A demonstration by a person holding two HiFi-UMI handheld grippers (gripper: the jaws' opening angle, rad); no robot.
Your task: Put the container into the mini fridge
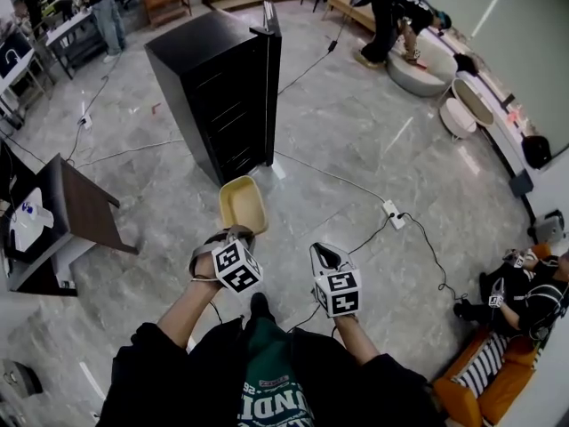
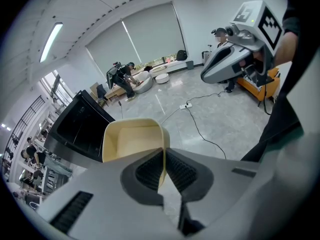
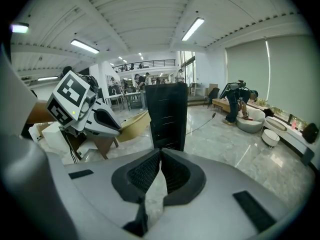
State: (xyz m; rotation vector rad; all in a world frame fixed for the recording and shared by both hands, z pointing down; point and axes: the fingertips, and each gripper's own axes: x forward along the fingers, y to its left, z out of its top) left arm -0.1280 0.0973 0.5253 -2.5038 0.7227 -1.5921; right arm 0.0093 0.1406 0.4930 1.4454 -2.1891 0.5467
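Note:
A cream plastic container [image 1: 242, 205] hangs over the floor in front of me, with my left gripper [image 1: 225, 238] shut on its near rim. In the left gripper view the container's [image 2: 132, 140] thin wall is pinched between the ribbed pads of that gripper [image 2: 163, 168]. The black mini fridge [image 1: 213, 87] stands just beyond, its door [image 1: 269, 29] swung open at the right. My right gripper [image 1: 325, 256] is alongside, shut and empty. From the right gripper view its own jaws [image 3: 160, 160] touch, with the fridge [image 3: 167, 114] straight ahead and the container [image 3: 134, 126] to the left.
A white power strip [image 1: 392, 213] and cables cross the grey floor to the right. A dark low table [image 1: 82, 207] stands at the left. A person sits by an orange sofa [image 1: 484, 376] at lower right. Other people and furniture are far behind.

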